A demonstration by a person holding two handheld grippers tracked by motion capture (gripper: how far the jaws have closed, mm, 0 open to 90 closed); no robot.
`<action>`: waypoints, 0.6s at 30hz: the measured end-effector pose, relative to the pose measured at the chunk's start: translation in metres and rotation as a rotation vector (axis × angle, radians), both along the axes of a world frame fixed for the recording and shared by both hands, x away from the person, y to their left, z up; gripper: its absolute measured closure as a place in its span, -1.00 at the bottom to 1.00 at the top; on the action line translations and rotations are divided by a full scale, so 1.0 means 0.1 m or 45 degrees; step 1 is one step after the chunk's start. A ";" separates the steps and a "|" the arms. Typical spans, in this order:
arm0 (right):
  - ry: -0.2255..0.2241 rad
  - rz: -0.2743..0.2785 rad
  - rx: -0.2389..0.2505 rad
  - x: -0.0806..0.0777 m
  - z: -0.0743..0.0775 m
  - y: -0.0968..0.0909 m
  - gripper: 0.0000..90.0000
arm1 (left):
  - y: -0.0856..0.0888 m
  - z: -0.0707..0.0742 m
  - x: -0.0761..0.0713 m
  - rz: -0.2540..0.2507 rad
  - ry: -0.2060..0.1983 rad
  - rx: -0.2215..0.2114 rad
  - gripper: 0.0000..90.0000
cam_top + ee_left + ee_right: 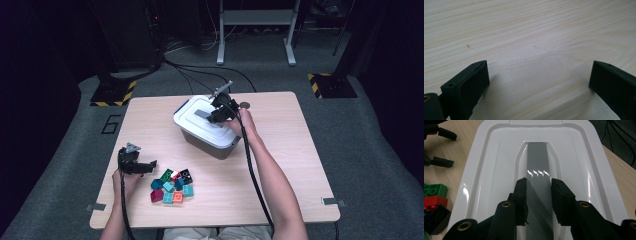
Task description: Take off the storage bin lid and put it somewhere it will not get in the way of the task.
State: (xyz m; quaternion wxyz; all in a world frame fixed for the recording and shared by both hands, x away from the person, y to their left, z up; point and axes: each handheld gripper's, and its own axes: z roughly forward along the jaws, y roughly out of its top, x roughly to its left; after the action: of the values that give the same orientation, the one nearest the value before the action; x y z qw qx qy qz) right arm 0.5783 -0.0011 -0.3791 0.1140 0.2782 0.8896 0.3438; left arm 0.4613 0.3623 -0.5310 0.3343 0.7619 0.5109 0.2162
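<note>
Box (207, 130): white-lidded, centre of the desk (300, 165), upper middle of the high view. Grey lid handle (538, 170): clamped between the jaws of the right tool (539, 195). Left tool (536, 82): lower left, jaws wide apart, holding nothing, over bare wood. Bricks (172, 187): coloured cluster just right of it.

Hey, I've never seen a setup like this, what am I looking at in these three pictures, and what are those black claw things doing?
A person sits at a wooden table with a hand-held gripper in each hand: a two-jaw clamp with a camera on it. One picture looks down from above; the other two look along each clamp's own black jaws. On the table stand a white lidded box and a pile of toy bricks. The right hand-held gripper has its jaws closed on the grey handle in the lid. The left hand-held gripper rests open over bare wood beside the bricks, holding nothing.
</note>
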 end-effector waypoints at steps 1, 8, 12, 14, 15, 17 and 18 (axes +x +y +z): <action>0.001 -0.003 0.002 -0.01 0.00 0.00 0.48 | 0.00 0.00 0.00 0.000 0.000 0.000 -0.94; -0.004 -0.005 0.010 -0.05 0.01 -0.04 0.48 | 0.00 0.00 0.00 0.001 -0.001 0.000 -0.93; -0.021 -0.004 0.018 -0.08 0.03 -0.07 0.48 | 0.00 0.00 0.00 0.001 -0.002 0.000 -0.93; -0.029 -0.004 0.026 -0.10 0.05 -0.08 0.48 | 0.00 0.00 0.00 -0.001 0.001 0.003 -0.93; -0.032 0.000 0.023 -0.10 0.06 -0.09 0.49 | 0.00 0.00 0.00 0.001 -0.003 0.000 -0.93; -0.038 0.001 0.026 -0.11 0.08 -0.10 0.48 | 0.00 0.00 0.00 0.000 -0.003 0.000 -0.93; -0.047 0.000 0.027 -0.12 0.09 -0.11 0.48 | 0.00 0.00 0.00 0.000 -0.002 0.001 -0.93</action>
State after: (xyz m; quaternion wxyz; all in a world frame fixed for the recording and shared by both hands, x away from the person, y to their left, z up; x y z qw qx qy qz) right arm 0.5661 -0.0122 -0.3704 0.1273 0.2731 0.8836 0.3583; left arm 0.4612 0.3625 -0.5308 0.3345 0.7618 0.5106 0.2169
